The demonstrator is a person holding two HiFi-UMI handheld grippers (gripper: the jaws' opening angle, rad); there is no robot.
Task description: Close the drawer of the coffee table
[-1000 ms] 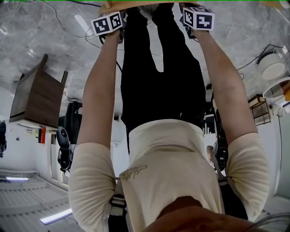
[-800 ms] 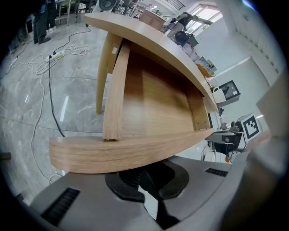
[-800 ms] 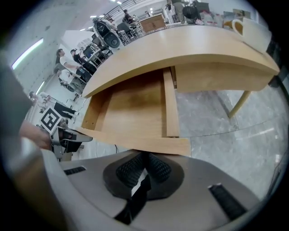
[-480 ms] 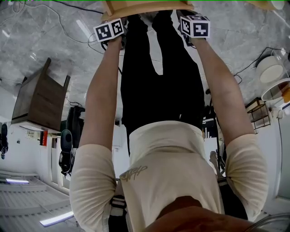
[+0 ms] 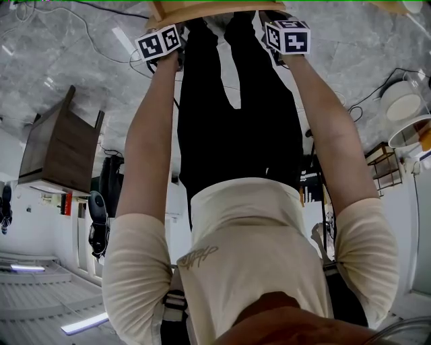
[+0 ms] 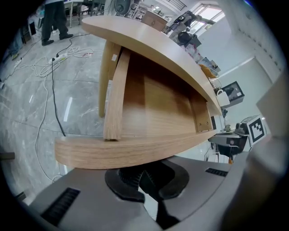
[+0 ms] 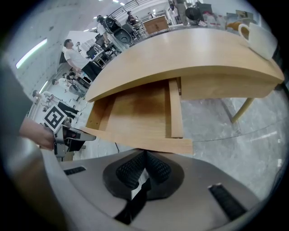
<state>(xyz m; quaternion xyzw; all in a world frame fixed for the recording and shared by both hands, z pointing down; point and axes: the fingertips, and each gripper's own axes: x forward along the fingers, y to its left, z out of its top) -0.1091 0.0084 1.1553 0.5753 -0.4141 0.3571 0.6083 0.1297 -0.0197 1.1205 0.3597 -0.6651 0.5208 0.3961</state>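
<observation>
The light wooden coffee table (image 7: 189, 58) has its drawer (image 7: 140, 113) pulled out from under the curved top. The drawer's front board (image 6: 131, 151) fills the middle of the left gripper view. My left gripper (image 6: 142, 175) is shut, its black pads right against that board near its left end. Also shut with nothing between its pads, my right gripper (image 7: 144, 166) sits at the front board (image 7: 149, 145) toward the right end. In the head view, both marker cubes (image 5: 159, 42) (image 5: 288, 36) sit just below the wooden drawer edge (image 5: 202, 8).
Cables (image 6: 52, 63) trail over the grey marble floor left of the table. A white mug (image 7: 257, 38) stands on the table top. A dark wooden cabinet (image 5: 57, 145) is off to the left, round white items (image 5: 404, 101) to the right. People stand in the background.
Both arms have reached a little further toward the drawer. More of the wooden edge shows at the top of the head view than a second ago.
</observation>
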